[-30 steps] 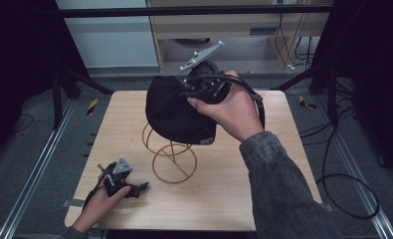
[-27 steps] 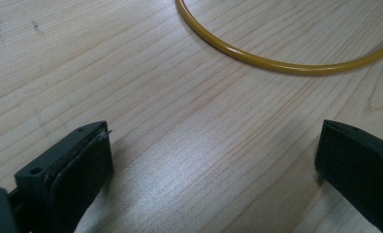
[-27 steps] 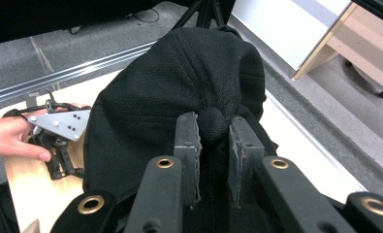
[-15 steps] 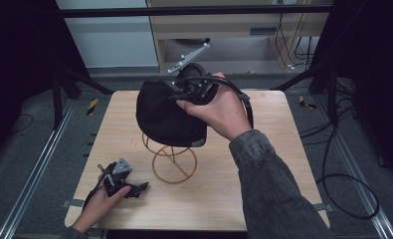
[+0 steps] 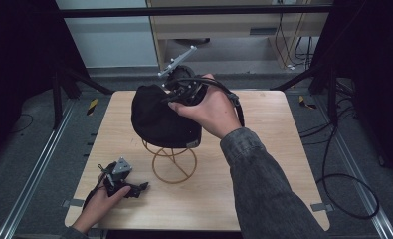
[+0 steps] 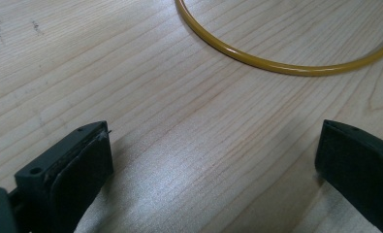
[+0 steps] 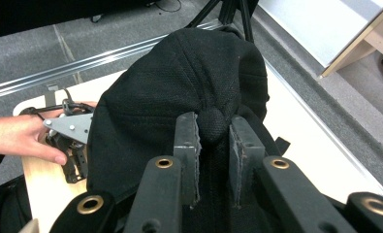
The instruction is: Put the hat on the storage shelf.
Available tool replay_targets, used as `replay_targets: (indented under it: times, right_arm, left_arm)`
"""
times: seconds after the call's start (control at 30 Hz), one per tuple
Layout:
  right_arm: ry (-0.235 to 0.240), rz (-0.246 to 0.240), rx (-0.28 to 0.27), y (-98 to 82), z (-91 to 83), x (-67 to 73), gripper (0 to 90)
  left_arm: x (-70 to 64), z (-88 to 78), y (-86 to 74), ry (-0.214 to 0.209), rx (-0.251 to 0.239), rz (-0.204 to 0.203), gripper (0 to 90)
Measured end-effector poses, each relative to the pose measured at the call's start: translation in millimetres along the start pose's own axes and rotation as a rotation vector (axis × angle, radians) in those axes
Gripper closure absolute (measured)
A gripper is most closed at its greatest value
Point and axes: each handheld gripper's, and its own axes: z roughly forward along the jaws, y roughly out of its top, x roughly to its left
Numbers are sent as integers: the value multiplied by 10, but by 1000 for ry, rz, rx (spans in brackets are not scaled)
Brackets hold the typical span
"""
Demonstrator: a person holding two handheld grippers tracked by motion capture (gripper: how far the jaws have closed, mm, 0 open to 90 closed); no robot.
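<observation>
The right tool [image 7: 213,160] is clamped on the black cap's [image 5: 161,117] top button, hanging its crown over the wire stand [image 5: 174,162]. The left tool [image 6: 213,160], jaws apart, rests on the counter [image 5: 263,164].

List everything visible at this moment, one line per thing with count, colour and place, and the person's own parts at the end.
cap: one, black, held above the wire stand at the table's middle, pinched at its top button
wire stand: one, yellow-gold, on the table under the cap
table: one, light wood, centre of the high view
shelf unit: one, beige, on the floor beyond the table
left gripper: one, black, jaws wide apart with nothing between them, low over the table's near left corner
right gripper: one, black, jaws shut on the cap
left hand: one, near left edge
right hand: one, grey sleeve, over the table's middle
</observation>
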Motion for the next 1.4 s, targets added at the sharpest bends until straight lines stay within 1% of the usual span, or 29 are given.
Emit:
replay_targets:
  times: [0.17,0.33,0.5,0.7,0.83,1.4]
  right_arm:
    - [10,0,15,17,83,5,767]
    - [19,4,28,-10,155,6,765]
    - [23,14,36,-42,198,-21,765]
    - [36,17,47,-42,258,-2,763]
    - [36,17,54,-40,300,11,762]
    - [37,16,69,-59,331,27,759]
  left_arm:
    - [-1,1,0,-1,-1,-1,0]
    - [-1,1,0,-1,-1,-1,0]
    - [-1,1,0,0,-1,0,0]
    - [-1,1,-1,0,-1,0,0]
    - [-1,1,-1,0,-1,0,0]
    - [-1,1,-1,0,-1,0,0]
